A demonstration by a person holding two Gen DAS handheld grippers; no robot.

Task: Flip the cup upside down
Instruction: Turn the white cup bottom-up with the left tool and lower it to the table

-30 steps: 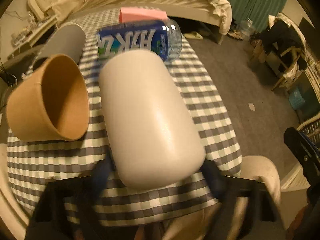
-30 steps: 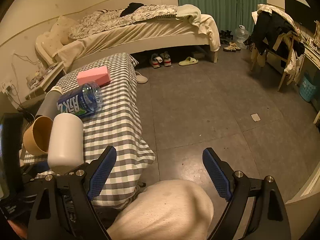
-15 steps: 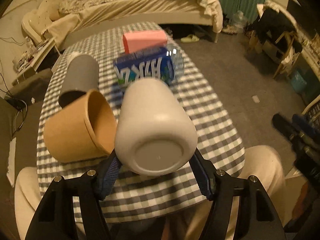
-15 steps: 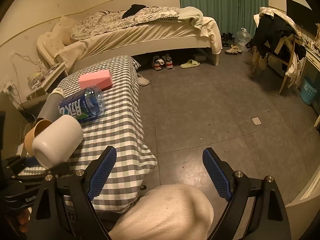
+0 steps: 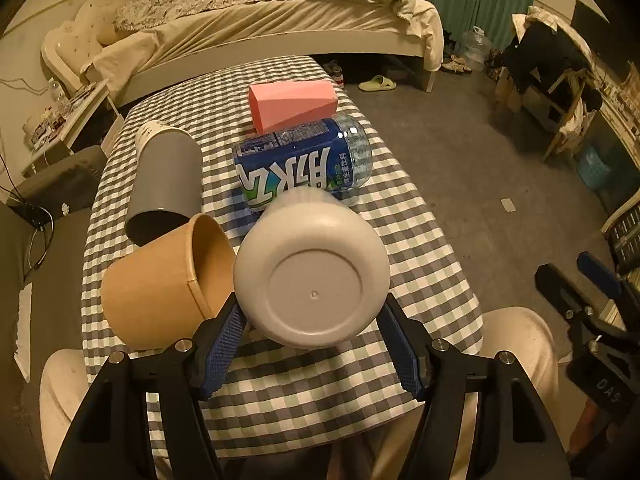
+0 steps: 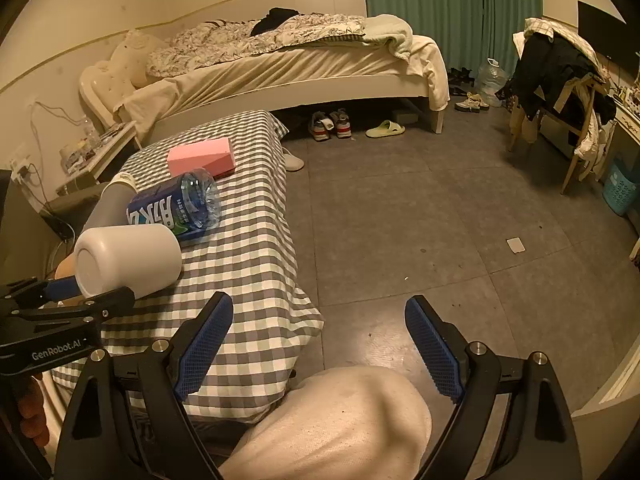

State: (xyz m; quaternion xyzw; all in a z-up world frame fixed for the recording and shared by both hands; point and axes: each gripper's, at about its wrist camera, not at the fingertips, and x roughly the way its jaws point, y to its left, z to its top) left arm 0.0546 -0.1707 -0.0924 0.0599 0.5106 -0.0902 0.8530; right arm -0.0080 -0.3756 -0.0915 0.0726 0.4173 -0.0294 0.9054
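Observation:
My left gripper (image 5: 312, 340) is shut on a white cup (image 5: 312, 276). It holds the cup above the checked table (image 5: 420, 240), lying nearly level with its round base toward the camera and its mouth pointing away. In the right wrist view the same cup (image 6: 128, 260) lies on its side in the left gripper (image 6: 80, 296), above the table's near end. My right gripper (image 6: 320, 344) is open and empty, over the floor beside the table, above a knee.
On the table lie a brown paper cup (image 5: 160, 284) on its side, a grey cup (image 5: 168, 176) on its side, a blue-labelled water bottle (image 5: 304, 164) and a pink block (image 5: 292, 104). A bed (image 6: 280, 64) stands behind; a chair (image 6: 560, 92) with clothes stands at the right.
The left gripper has tipped the white cup over from upright to nearly level, so its base now faces the camera. The right gripper has stayed in place, open.

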